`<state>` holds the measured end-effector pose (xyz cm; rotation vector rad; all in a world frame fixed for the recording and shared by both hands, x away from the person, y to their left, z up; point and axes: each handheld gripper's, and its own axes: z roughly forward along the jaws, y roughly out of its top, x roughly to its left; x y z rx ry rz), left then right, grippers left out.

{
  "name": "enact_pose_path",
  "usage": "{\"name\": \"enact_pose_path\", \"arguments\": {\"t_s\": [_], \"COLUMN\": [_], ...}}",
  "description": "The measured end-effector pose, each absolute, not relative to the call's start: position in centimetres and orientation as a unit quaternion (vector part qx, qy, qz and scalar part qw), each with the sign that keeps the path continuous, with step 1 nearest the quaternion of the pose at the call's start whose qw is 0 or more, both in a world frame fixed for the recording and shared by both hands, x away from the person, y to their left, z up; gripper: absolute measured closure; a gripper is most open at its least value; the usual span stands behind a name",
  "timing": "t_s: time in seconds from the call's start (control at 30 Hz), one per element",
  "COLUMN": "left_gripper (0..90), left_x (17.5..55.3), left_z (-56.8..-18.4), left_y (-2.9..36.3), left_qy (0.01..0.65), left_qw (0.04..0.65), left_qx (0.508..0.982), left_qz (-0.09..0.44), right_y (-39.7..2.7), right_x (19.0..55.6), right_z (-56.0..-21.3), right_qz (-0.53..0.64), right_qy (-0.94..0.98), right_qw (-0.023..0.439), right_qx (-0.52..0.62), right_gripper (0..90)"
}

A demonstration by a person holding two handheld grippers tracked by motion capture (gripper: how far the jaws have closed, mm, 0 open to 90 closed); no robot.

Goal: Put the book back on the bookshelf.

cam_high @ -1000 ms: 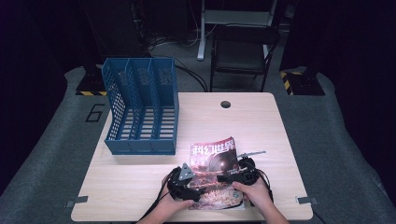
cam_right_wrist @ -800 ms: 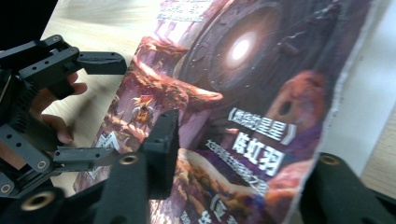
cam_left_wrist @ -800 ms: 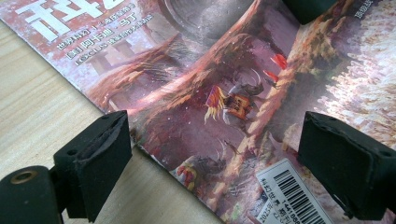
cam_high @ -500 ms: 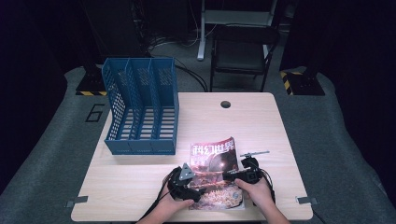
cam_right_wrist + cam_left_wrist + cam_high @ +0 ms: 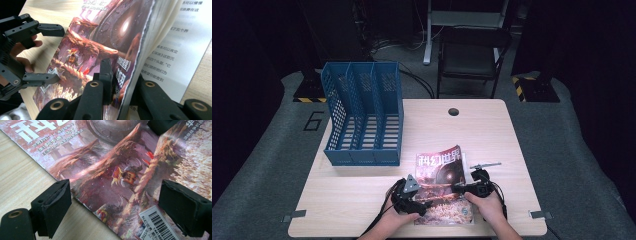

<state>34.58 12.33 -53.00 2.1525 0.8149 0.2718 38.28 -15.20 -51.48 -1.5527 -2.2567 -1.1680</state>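
Observation:
A magazine (image 5: 439, 172) with a dark red fantasy cover lies on the wooden table near its front edge. My left gripper (image 5: 424, 204) is open at the magazine's left edge. In the left gripper view its gripper (image 5: 117, 205) has one pad over the bare table and the other over the cover (image 5: 112, 157) by the barcode. My right gripper (image 5: 460, 189) has just been closing. It is now shut on the cover and upper pages at the right edge, raising them so a printed page (image 5: 172, 57) shows underneath. The right gripper view shows this grip (image 5: 122, 82) and the left gripper (image 5: 47, 51) farther off.
A blue three-slot file rack (image 5: 362, 117) stands at the table's back left. A round cable hole (image 5: 453, 111) is near the far edge, with a black chair (image 5: 472, 55) beyond it. The table's front edge (image 5: 337, 234) is just behind both hands.
The right gripper's jaws have come together on the magazine's right edge. The left gripper and the magazine have stayed where they were.

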Motion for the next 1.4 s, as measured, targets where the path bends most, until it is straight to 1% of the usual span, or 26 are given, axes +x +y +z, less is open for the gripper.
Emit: {"name": "enact_pose_path", "arguments": {"t_s": [0.1,0.23,0.37,0.43,0.67,1.0,1.3,1.4], "left_gripper": [11.4,12.2,15.8,15.8,14.6,14.0,8.8,5.0], "left_x": [34.6,34.7,35.0,35.1,35.4,36.3,37.0,37.2], "left_z": [-53.0,-53.0,-52.8,-52.8,-52.7,-52.5,-52.6,-52.7], "left_y": [12.4,12.4,12.8,12.7,12.7,13.2,13.2,13.0], "left_qy": [0.319,0.324,0.319,0.325,0.329,0.344,0.347,0.34], "left_qw": [0.399,0.403,0.398,0.4,0.399,0.404,0.419,0.424], "left_qx": [0.853,0.85,0.854,0.85,0.85,0.844,0.837,0.838], "left_qz": [0.109,0.104,0.102,0.105,0.099,0.079,0.058,0.044], "right_y": [-15.1,-15.2,-15.3,-15.2,-15.3,-15.5,-15.6,-15.6], "right_x": [38.1,38.0,37.8,37.6,37.1,36.4,35.5,35.2], "right_z": [-51.4,-51.4,-51.2,-51.1,-50.9,-50.3,-49.6,-49.3], "right_qz": [-0.395,-0.403,-0.414,-0.422,-0.437,-0.465,-0.479,-0.486], "right_qy": [-0.758,-0.756,-0.751,-0.752,-0.747,-0.74,-0.737,-0.738], "right_qw": [0.069,0.07,0.071,0.063,0.057,0.044,0.037,0.031], "right_qx": [-0.514,-0.511,-0.51,-0.503,-0.498,-0.484,-0.475,-0.467], "right_gripper": [81.5,83.7,85.9,86.1,86.2,86.3,86.3,86.3]}}
